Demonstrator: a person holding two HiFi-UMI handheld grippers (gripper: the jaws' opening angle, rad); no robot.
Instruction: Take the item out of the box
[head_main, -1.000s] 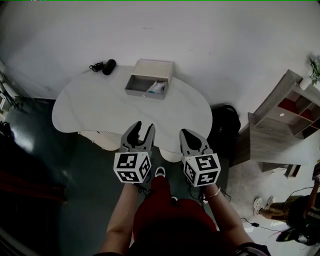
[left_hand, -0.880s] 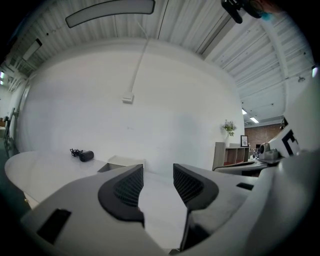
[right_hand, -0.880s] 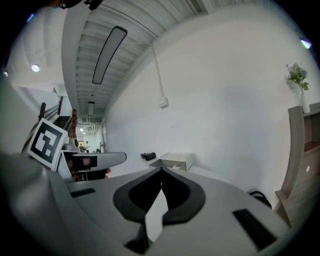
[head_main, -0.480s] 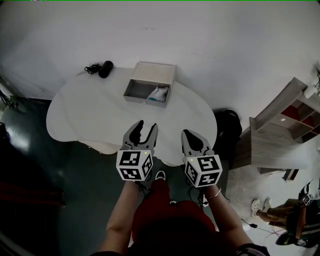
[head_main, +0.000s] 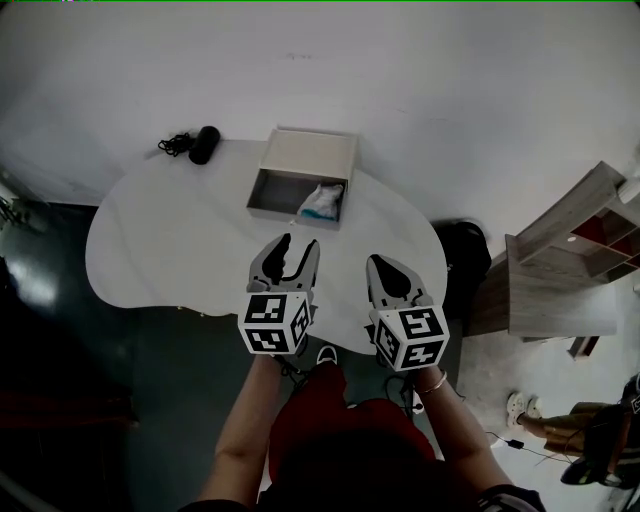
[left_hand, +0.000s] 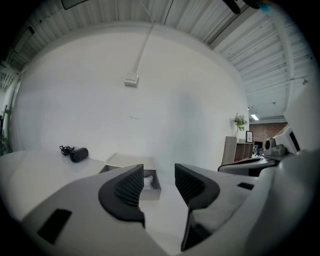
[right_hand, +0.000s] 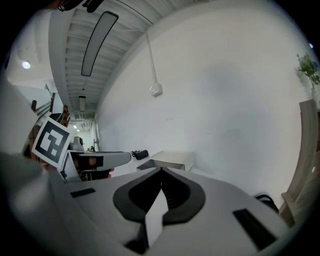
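Note:
An open grey box (head_main: 300, 180) lies at the far side of the white table (head_main: 170, 250), with a white and teal packet (head_main: 322, 200) in its right end. My left gripper (head_main: 290, 252) hovers over the table just short of the box; it is open, its jaws have just been opening, and nothing is between them. In the left gripper view the box (left_hand: 125, 162) and the packet (left_hand: 148, 180) show past the gripper (left_hand: 159, 182). My right gripper (head_main: 386, 267) is shut and empty, to the right of the left one. Its own view shows the jaws closed together (right_hand: 161, 173) and the box (right_hand: 172, 160) beyond.
A black device with a coiled cable (head_main: 198, 144) lies at the table's far left. A white wall stands right behind the table. On the floor to the right are a black bag (head_main: 466, 250) and a wooden shelf unit (head_main: 575, 255). A person (head_main: 600, 440) is at lower right.
Both grippers have moved forward from the table's near edge to over the table, closer to the box. The left gripper's jaws stand wider apart than before.

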